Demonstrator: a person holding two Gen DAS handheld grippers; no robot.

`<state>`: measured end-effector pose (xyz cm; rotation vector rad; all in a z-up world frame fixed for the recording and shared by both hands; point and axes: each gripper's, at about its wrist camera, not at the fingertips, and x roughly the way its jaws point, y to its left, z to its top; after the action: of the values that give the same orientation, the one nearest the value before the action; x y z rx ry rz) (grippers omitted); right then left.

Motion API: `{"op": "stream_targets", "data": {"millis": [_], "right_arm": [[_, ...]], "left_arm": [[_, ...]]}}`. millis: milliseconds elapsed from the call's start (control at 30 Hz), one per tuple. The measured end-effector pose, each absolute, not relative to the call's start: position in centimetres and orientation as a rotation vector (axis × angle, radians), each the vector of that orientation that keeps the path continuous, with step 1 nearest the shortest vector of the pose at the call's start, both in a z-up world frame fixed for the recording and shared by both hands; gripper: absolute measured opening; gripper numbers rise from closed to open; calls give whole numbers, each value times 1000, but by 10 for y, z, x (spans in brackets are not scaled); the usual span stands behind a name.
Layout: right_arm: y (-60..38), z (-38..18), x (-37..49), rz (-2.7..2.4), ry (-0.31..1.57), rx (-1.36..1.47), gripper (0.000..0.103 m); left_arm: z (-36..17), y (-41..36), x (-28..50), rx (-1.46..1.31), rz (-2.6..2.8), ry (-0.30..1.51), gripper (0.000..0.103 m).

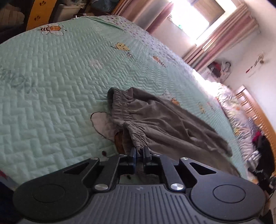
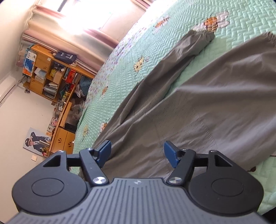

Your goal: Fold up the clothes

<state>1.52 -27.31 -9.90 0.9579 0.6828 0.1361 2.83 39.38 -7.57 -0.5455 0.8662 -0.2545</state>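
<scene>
No readable text. Grey trousers (image 1: pixel 155 120) spread on bed's mint bee-print quilt (image 1: pixel 51 86). Left hand-held gripper (image 1: pixel 139 151) pinches waistband; right hand-held gripper (image 2: pixel 138 153) open above trousers. Curtains (image 1: pixel 215 39), cluttered wooden shelf (image 2: pixel 51 75).

Daylight is admitted through a window (image 1: pixel 198 15), blown out to white glare in both views. Fisheye bending is seen at the edges; the curtains (image 2: pixel 72 36) are smeared by blur.
</scene>
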Motion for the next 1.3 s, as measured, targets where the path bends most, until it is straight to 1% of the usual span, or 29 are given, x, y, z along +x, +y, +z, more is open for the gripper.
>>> {"op": "stream_targets", "data": {"millis": [100,167,267,300,367,433,533,567,633,667,733,767,800,967,1033,1100,1233,1300], "right_arm": [[-274,-107,13,130,671,989,72],[-271,-113,11,136,687,1017,72],[-267,-107,6,167,696,983,72],[-268,-104,4,169,688,963,72],[-274,-97,0,164,668,945,72],[-280,-94,-6,149,647,961,72],[-287,-95,-13,130,628,980,72],[-289,-97,-15,123,629,986,72],[-291,-101,-18,113,634,999,72],[-292,-103,-21,109,638,998,72],[-294,-106,-26,100,650,991,72],[-296,-106,-28,99,654,987,72],[-298,-106,-31,96,653,985,72],[-314,-110,-43,60,624,1022,72],[-317,-108,-42,63,610,1023,72],[-319,-101,-37,72,593,991,72],[-342,-81,-12,56,510,865,73],[-364,-75,11,52,488,817,78]], "left_arm": [[-98,391,33,-526,-237,940,8],[-111,393,30,-526,-191,921,11],[-130,405,24,-620,-162,904,13],[-127,407,21,-607,-136,895,12],[-120,412,16,-580,-82,876,5],[-108,426,8,-575,-7,837,5],[-115,443,2,-625,17,880,7],[-112,438,-3,-632,-16,858,7],[-106,429,-13,-644,-82,814,16],[-104,418,-17,-633,-109,806,22],[-101,397,-27,-611,-162,790,31],[-100,386,-32,-600,-188,782,39],[-102,377,-35,-592,-198,783,42],[-112,348,-48,-704,-223,737,42],[-108,335,-51,-734,-251,697,46],[-105,321,-53,-730,-265,673,55],[-112,293,-53,-694,-286,687,56],[-116,277,-56,-645,-280,691,56]]}}
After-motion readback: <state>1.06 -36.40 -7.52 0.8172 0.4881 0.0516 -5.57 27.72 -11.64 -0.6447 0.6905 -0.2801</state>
